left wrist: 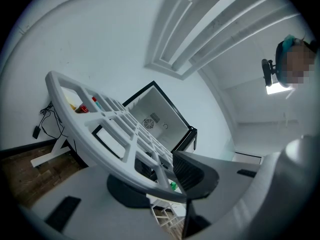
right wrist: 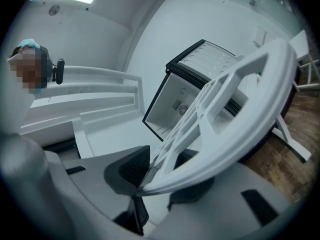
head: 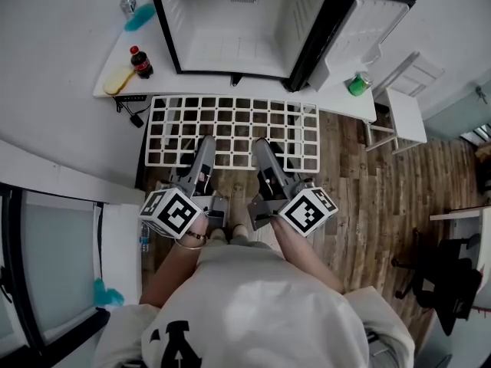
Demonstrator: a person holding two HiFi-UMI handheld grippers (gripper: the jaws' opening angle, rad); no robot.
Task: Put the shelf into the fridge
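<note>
A white grid shelf (head: 234,131) is held level in front of the open mini fridge (head: 245,23), below its opening. My left gripper (head: 202,158) is shut on the shelf's near edge at the left, and my right gripper (head: 263,158) is shut on the same edge further right. In the left gripper view the shelf (left wrist: 107,129) crosses between the dark pads (left wrist: 192,171), with the fridge (left wrist: 157,121) behind it. The right gripper view shows the shelf (right wrist: 225,119) clamped at the pads (right wrist: 132,169), and the fridge (right wrist: 192,94) beyond.
The fridge stands on a white table (head: 341,98) with its door (head: 349,29) swung open to the right. A cola bottle (head: 140,61), a yellow item (head: 116,80) and a can (head: 127,5) sit at the left, a green can (head: 358,83) at the right. Wooden floor (head: 383,198) lies below.
</note>
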